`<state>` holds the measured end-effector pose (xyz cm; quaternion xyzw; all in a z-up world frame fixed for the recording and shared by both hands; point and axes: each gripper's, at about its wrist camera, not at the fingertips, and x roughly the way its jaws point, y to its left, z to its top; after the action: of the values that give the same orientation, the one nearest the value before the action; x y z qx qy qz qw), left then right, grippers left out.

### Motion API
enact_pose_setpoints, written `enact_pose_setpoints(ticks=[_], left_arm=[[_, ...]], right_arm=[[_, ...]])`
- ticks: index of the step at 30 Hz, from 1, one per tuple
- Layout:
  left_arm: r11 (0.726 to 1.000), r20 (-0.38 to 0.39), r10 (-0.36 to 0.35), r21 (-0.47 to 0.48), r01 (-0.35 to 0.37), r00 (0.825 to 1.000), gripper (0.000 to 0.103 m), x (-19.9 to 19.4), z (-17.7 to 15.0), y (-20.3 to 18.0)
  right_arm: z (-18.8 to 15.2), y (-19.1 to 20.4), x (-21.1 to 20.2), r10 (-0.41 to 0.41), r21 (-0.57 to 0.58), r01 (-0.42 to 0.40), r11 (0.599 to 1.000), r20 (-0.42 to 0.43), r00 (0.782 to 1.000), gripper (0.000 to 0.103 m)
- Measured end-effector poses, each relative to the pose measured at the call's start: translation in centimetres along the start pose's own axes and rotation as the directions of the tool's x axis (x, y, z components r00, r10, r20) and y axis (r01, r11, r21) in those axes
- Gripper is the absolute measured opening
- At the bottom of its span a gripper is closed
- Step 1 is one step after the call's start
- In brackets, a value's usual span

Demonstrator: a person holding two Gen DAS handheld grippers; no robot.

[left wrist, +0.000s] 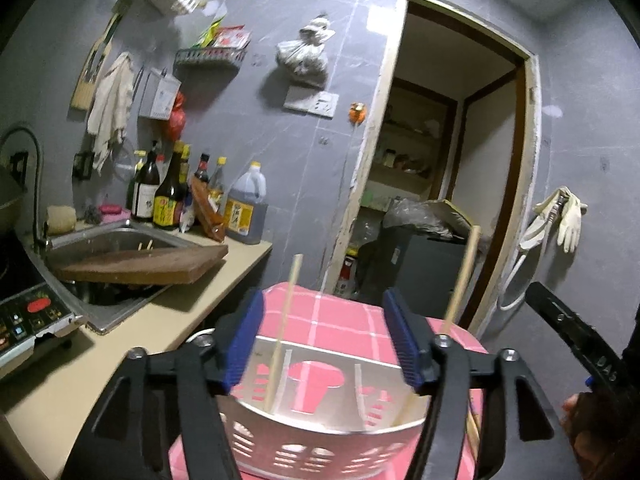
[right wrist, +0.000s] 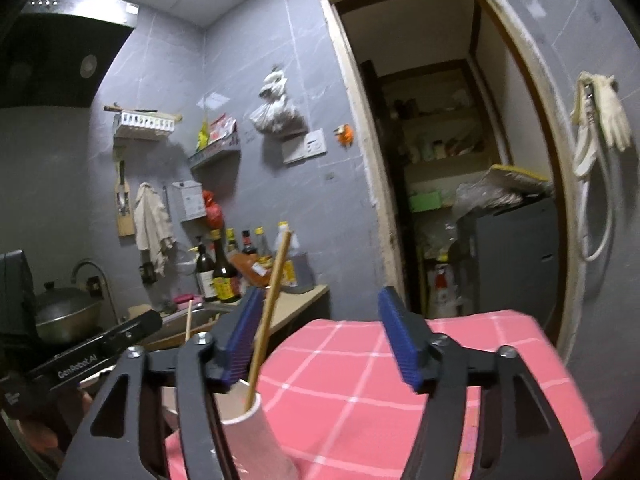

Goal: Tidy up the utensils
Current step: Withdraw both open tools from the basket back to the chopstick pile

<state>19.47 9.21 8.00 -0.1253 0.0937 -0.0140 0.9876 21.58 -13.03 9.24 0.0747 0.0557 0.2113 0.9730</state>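
Observation:
A white perforated utensil holder (left wrist: 320,440) stands on a pink checked cloth (left wrist: 340,316). Two wooden chopsticks stand upright in it, one at the left (left wrist: 285,328) and one at the right (left wrist: 462,280). My left gripper (left wrist: 324,340) hovers just above the holder, open, its blue pads (left wrist: 244,340) apart from both sticks. In the right wrist view my right gripper (right wrist: 320,340) is open too. A chopstick (right wrist: 272,304) rises from the holder's corner (right wrist: 256,436) close beside its left pad (right wrist: 240,340); the pads do not press on it. Each gripper shows at the edge of the other's view.
Left of the cloth runs a beige counter (left wrist: 132,336) with a steel sink (left wrist: 100,240), a wooden cutting board (left wrist: 148,266) across it, sauce bottles (left wrist: 172,196) and an induction cooker (left wrist: 28,316). A wok (right wrist: 64,312) sits at the far left. An open doorway (left wrist: 440,160) lies behind.

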Motion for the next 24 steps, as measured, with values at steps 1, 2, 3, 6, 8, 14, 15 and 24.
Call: enact_pose_setpoints(ticks=[1, 2, 3, 6, 8, 14, 15, 24], left_arm=[[1.000, 0.003, -0.008, 0.013, 0.008, 1.000, 0.063, -0.3, -0.1, -0.7], [1.000, 0.003, -0.018, 0.022, 0.018, 1.000, 0.064, -0.4, -0.1, -1.3], [0.999, 0.003, -0.028, 0.029, 0.028, 1.000, 0.069, -0.5, -0.2, -1.8], [0.997, 0.006, -0.062, 0.040, 0.062, 0.998, 0.079, -1.1, -0.5, -3.4], [0.995, 0.000, -0.090, 0.045, 0.089, 0.996, 0.083, -1.4, -0.8, -4.5], [0.984, -0.021, -0.162, 0.064, 0.163, 0.987, 0.097, -2.1, -2.2, -7.8], [0.982, -0.033, -0.175, 0.069, 0.177, 0.984, 0.098, -2.1, -2.5, -8.4], [0.965, -0.142, -0.217, 0.122, 0.234, 0.966, 0.099, -0.2, -6.3, -12.6]], right_arm=[[0.2, -0.3, -0.8, -0.012, -0.004, 0.012, 1.000, 0.004, 1.000, 0.069], [0.4, -0.7, -1.5, -0.025, -0.008, 0.025, 1.000, 0.005, 1.000, 0.073], [0.6, -1.0, -2.2, -0.034, -0.010, 0.034, 0.999, 0.006, 0.999, 0.076], [1.0, -2.2, -4.6, -0.073, -0.022, 0.073, 0.997, 0.016, 0.997, 0.088], [1.1, -3.0, -6.0, -0.099, -0.029, 0.099, 0.995, 0.020, 0.995, 0.100], [1.1, -5.2, -9.3, -0.186, -0.057, 0.188, 0.981, 0.035, 0.982, 0.103], [1.1, -5.4, -9.5, -0.194, -0.060, 0.196, 0.979, 0.032, 0.980, 0.103], [-0.9, -8.5, -10.7, -0.271, -0.084, 0.268, 0.960, -0.023, 0.962, 0.103]])
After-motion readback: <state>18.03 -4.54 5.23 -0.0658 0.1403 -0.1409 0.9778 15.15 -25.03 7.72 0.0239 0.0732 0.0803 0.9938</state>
